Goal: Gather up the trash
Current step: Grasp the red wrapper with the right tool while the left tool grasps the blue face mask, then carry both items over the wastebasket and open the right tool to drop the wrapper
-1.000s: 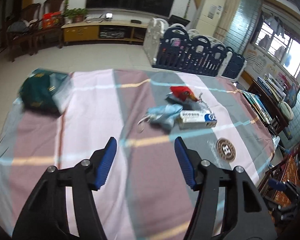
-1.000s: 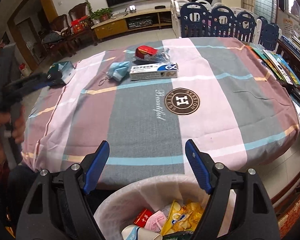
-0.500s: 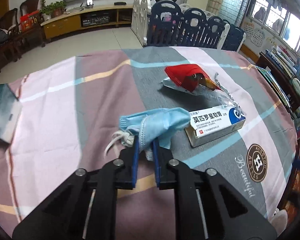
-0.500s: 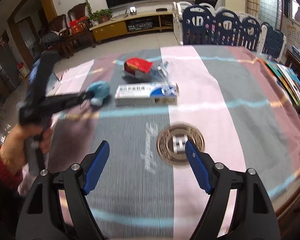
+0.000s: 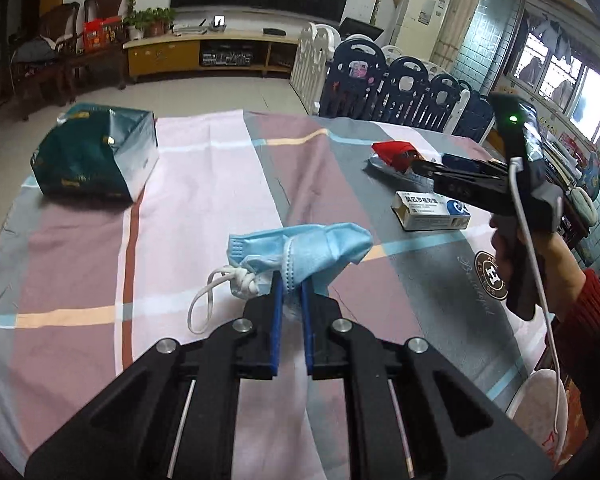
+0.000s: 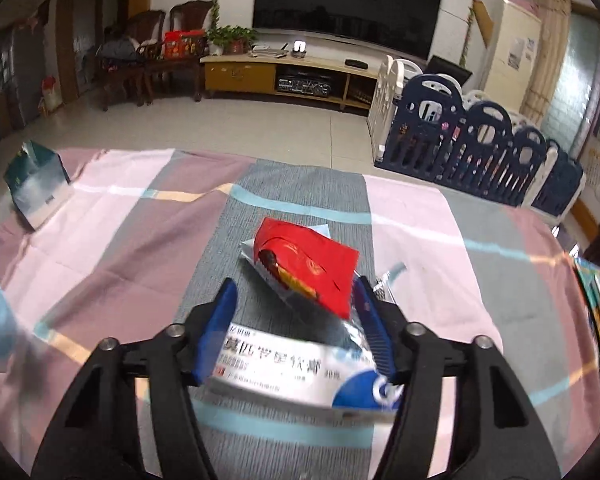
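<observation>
Blue disposable face mask (image 5: 300,250), crumpled, white ear loop trailing toward 8 o'clock: it was pinched between the nearly shut jaws of the left gripper (image 5: 290,300), bulging out beyond the tips toward 12 o'clock over the striped tabletop (image 5: 80,264).

Red-and-clear snack wrapper (image 6: 306,266): it lay flat on the grey stripe at 12 o'clock from the right gripper (image 6: 296,296). Its long axis ran from 10 to 4 o'clock, across the line of the fingers. The right jaws stood about half open and were closing, with the near end of the wrapper between the blue pads; the right pad looked to be against the clear film, the left pad apart from it, so no grip was made yet.

White-and-blue medicine box (image 6: 300,372): it lay crosswise under the right fingers, long axis 9 to 3 o'clock, just nearer than the wrapper.

Green foil-lined bag (image 5: 94,156): it sat at 10 o'clock in the left wrist view, well apart from both grippers.

Judgement: the right hand was the nearer to wrapper and box; the closing jaws could have caught the box edge along with the wrapper.
</observation>
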